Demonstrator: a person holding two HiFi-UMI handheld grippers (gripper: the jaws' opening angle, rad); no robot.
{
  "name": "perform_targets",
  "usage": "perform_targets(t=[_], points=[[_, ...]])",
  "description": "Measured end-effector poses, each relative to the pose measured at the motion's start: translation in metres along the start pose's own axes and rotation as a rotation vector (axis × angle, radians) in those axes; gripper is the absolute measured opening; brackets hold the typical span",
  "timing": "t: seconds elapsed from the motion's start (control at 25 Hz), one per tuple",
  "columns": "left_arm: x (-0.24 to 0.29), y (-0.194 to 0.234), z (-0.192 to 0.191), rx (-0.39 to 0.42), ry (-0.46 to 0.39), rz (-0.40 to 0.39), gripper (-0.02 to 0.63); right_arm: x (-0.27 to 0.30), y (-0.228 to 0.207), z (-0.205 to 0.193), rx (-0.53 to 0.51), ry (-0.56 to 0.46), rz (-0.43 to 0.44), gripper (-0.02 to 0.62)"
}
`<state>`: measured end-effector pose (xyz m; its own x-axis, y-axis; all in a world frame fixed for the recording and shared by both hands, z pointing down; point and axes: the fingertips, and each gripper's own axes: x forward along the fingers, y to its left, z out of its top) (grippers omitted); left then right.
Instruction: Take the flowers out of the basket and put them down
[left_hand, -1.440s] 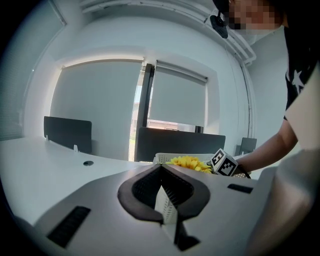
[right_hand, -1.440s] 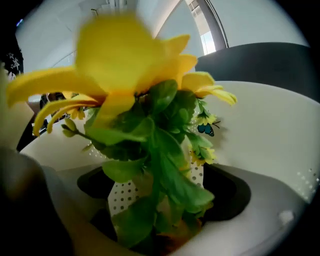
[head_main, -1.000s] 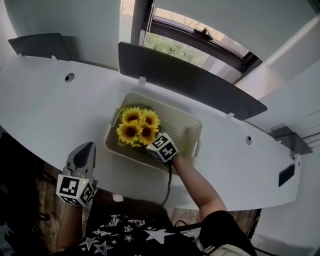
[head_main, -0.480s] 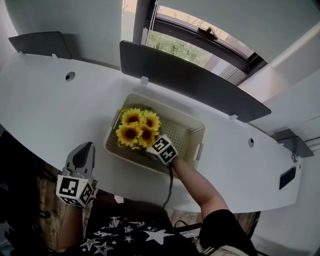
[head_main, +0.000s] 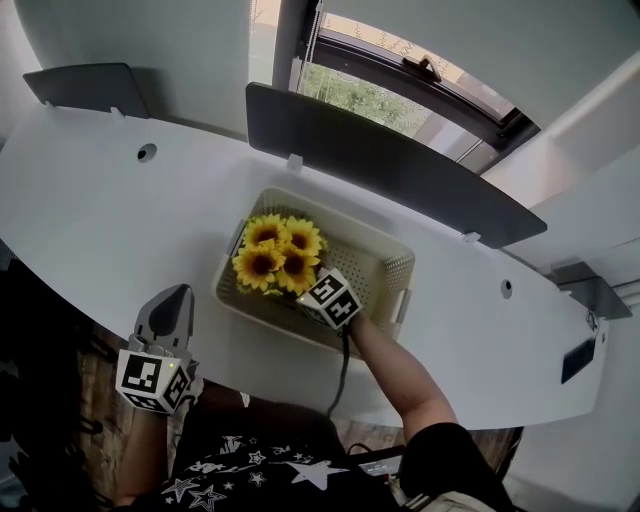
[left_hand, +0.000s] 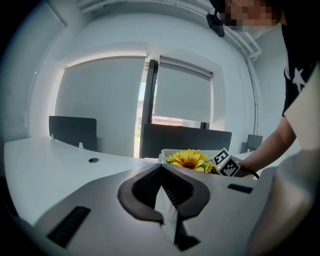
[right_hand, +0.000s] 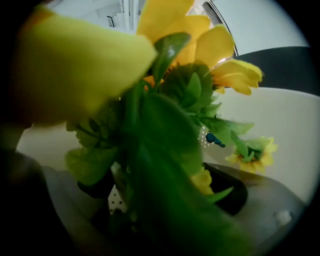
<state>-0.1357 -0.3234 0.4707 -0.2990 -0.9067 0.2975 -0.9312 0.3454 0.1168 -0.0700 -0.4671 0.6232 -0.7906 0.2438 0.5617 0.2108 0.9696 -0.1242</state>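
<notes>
A bunch of yellow sunflowers (head_main: 275, 255) stands in the left end of a cream perforated basket (head_main: 390, 250) on the white table (head_main: 100, 210). My right gripper (head_main: 300, 290) reaches into the basket from the near side, under the blooms. In the right gripper view blurred green stems and leaves fill the space between its jaws (right_hand: 160, 195), which sit close on either side of them; petals (right_hand: 200, 40) rise above. My left gripper (head_main: 170, 300) hangs off the table's near edge at the left, shut and empty (left_hand: 162, 172). It looks towards the flowers (left_hand: 190, 159).
Dark partition panels (head_main: 380, 165) (head_main: 85, 88) stand along the table's far edge, below a window. Two cable holes (head_main: 147, 152) (head_main: 505, 288) lie in the tabletop. The person's forearm (head_main: 395, 370) crosses the near edge. Bare tabletop lies left and right of the basket.
Almost nothing has moved. The right gripper stays at the flower stems in the basket, the left gripper holds still; only the head camera has shifted slightly.
</notes>
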Motion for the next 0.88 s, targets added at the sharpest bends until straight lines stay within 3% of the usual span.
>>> perform_targets(t=[0.48,0.88], points=[[-0.004,-0.004,0.008,0.027,-0.022,-0.035,0.008,-0.024,-0.002,0.014,-0.034,-0.043,-0.064,0.514],[0.005,-0.009,0.008,0.034,-0.008,-0.041,0.008,0.002,0.008,-0.003,-0.014,0.044,0.035,0.515]])
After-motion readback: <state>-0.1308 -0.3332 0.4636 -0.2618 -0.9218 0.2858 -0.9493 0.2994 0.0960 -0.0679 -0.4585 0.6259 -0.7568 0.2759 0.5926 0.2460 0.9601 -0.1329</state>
